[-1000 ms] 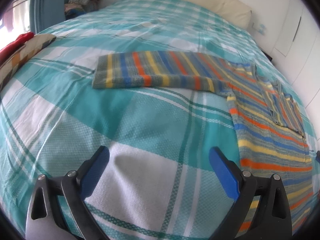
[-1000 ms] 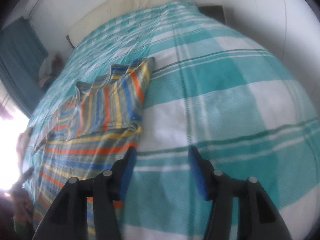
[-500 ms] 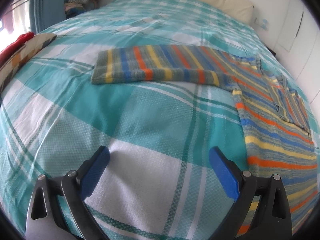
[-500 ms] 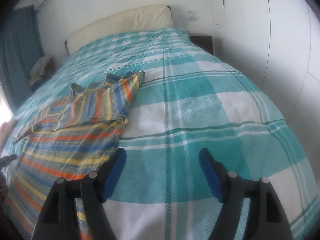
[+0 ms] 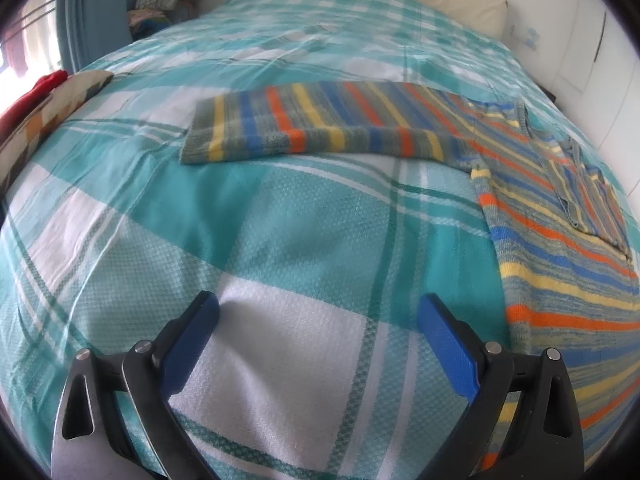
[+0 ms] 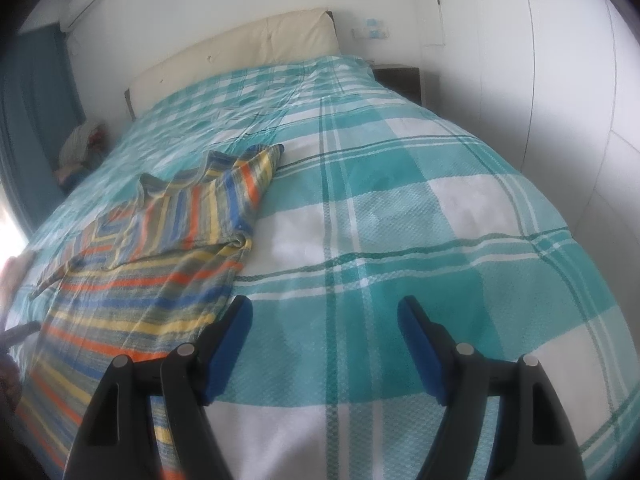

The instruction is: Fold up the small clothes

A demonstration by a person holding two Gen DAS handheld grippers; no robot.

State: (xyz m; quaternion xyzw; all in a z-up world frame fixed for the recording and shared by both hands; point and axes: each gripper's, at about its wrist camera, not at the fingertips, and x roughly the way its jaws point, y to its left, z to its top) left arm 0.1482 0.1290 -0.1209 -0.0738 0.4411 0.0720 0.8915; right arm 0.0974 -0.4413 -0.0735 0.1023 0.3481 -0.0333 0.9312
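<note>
A small striped knit sweater [image 5: 552, 216] in grey, blue, orange and yellow lies flat on the teal plaid bedspread [image 5: 280, 216]. One sleeve [image 5: 316, 124] stretches out to the left in the left wrist view. In the right wrist view the other sleeve [image 6: 208, 208] lies folded over the sweater's body [image 6: 132, 304]. My left gripper [image 5: 318, 314] stands open above bare bedspread, left of the sweater's hem. My right gripper [image 6: 324, 312] is open too, nothing between its fingers, just right of the sweater's edge.
A cream headboard [image 6: 240, 52] runs along the far end of the bed. A dark bedside table [image 6: 400, 78] stands at the far right. Clothes lie piled [image 5: 168, 0] by a blue curtain; a patterned cushion [image 5: 44, 112] rests at the left edge.
The right gripper's jaws have spread wider and its view has swung to the right and tilted up, away from the folded sleeve. The left gripper has stayed almost still.
</note>
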